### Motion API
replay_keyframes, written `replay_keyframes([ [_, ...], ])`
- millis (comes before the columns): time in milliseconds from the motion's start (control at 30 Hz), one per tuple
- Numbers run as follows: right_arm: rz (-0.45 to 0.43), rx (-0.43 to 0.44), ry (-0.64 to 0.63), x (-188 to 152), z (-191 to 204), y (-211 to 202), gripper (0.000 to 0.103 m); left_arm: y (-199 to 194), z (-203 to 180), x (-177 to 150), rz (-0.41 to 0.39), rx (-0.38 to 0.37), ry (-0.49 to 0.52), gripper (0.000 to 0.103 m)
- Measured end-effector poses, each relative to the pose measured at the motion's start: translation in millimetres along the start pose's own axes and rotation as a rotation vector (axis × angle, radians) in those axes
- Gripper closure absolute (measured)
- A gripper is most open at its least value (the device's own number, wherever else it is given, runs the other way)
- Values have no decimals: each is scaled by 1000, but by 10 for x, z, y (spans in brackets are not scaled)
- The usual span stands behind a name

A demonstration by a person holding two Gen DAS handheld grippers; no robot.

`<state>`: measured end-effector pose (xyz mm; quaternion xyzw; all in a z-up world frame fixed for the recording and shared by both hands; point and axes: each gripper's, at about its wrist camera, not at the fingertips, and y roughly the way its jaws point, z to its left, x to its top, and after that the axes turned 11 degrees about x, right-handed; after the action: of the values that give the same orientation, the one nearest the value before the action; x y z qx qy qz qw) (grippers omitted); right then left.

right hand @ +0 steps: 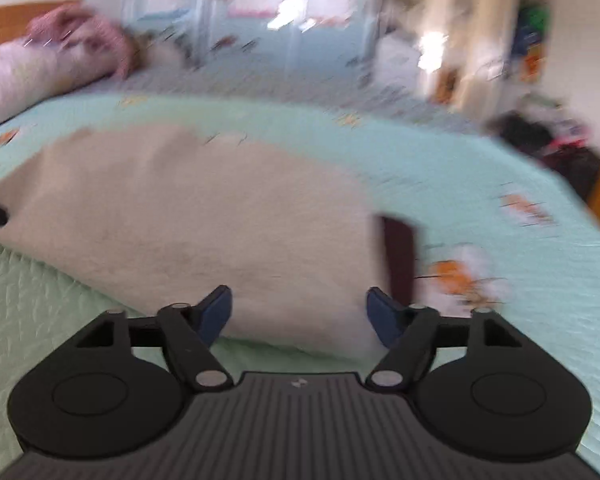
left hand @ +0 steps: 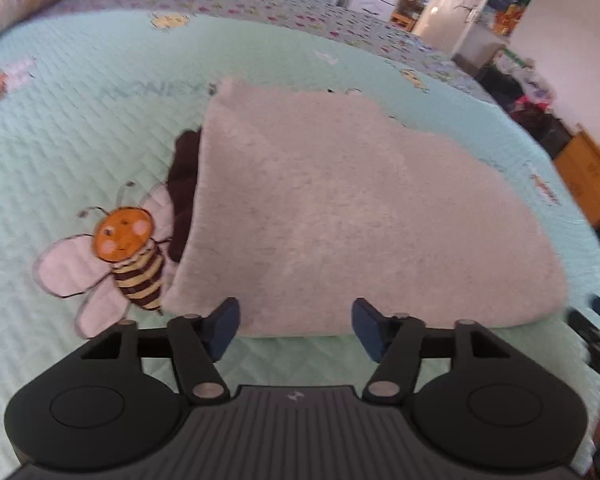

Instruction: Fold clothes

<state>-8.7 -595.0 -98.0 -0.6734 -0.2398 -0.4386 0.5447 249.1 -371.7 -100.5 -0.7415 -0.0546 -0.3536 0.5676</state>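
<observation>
Hovering both grippers, jaws apart and empty, at the near edge of the folded grey garment (left hand: 340,208).
Beside the bee print (left hand: 120,256), your left gripper (left hand: 296,330) and right gripper (right hand: 300,314) fit either a further fold or a finished one.

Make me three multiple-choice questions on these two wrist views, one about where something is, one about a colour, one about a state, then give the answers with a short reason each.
1. Where does the fluffy pale grey folded garment lie?
A. on the mint green quilted bedspread
B. on a wooden floor
C. inside a drawer

2. What colour is the fabric peeking out at the garment's edge, beside the printed bee?
A. bright yellow
B. dark brown
C. white

3. How do the left gripper and right gripper stand?
A. both shut on the garment
B. one open, one shut
C. both open, holding nothing

Answers:
1 A, since the quilt shows all round the garment.
2 B, as a dark brown strip shows in both views.
3 C, as each pair of blue-padded fingers is spread wide with nothing between.
</observation>
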Motion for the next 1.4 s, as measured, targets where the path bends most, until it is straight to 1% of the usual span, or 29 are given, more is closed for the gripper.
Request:
replay_keyframes([
  [67, -16, 25, 51, -128, 56, -189, 22, -62, 3, -14, 2, 35, -13, 32],
  [133, -14, 56, 92, -264, 151, -260, 22, -123, 13, -43, 4, 36, -17, 32],
  [200, 9, 85, 159, -382, 196, -265, 22, -190, -26, -67, -1, 51, -1, 32],
  [267, 30, 120, 261, -479, 215, -256, 22, -272, -67, -83, -20, 78, 25, 32],
  [367, 43, 117, 312, -535, 282, -221, 22, -416, -94, -127, -46, 91, 50, 32],
  [467, 4, 128, 292, -445, 382, -280, 22, -448, -111, -136, -67, 95, 61, 32],
  [600, -52, 155, 212, -134, 483, -170, 20, -448, -148, -137, -78, 113, 67, 32],
  [633, -65, 161, 193, -44, 509, -113, 17, -453, -163, -135, -81, 114, 76, 32],
  [733, -81, 173, 125, 173, 635, 196, 17, -471, -210, -127, -88, 124, 106, 32],
  [833, -44, 177, 43, 321, 747, 562, 17, -487, -229, -108, -103, 147, 133, 32],
  [867, -22, 174, 12, 353, 771, 666, 17, -492, -225, -102, -109, 159, 140, 32],
  [933, 35, 129, -42, 356, 735, 853, 17, -494, -210, -89, -113, 174, 149, 32],
  [967, 67, 88, -63, 325, 661, 928, 17, -490, -201, -84, -114, 178, 151, 32],
  [1033, 99, 22, -68, 246, 424, 966, 16, -475, -189, -80, -116, 180, 153, 32],
  [1133, 70, -63, 9, 163, 35, 799, 15, -457, -197, -80, -121, 184, 155, 32],
  [1200, 39, -196, 60, 160, -104, 563, 14, -453, -224, -84, -120, 180, 159, 32],
  [1233, 5, -226, 85, 145, -130, 418, 14, -451, -238, -85, -119, 178, 161, 32],
  [1300, -60, -168, 107, 109, -81, 184, 14, -447, -265, -89, -117, 174, 164, 32],
  [1333, -76, -133, 105, 93, -30, 126, 14, -445, -278, -91, -116, 172, 166, 32],
  [1400, -84, -61, 61, 96, 172, 116, 14, -442, -306, -95, -114, 168, 170, 32],
])
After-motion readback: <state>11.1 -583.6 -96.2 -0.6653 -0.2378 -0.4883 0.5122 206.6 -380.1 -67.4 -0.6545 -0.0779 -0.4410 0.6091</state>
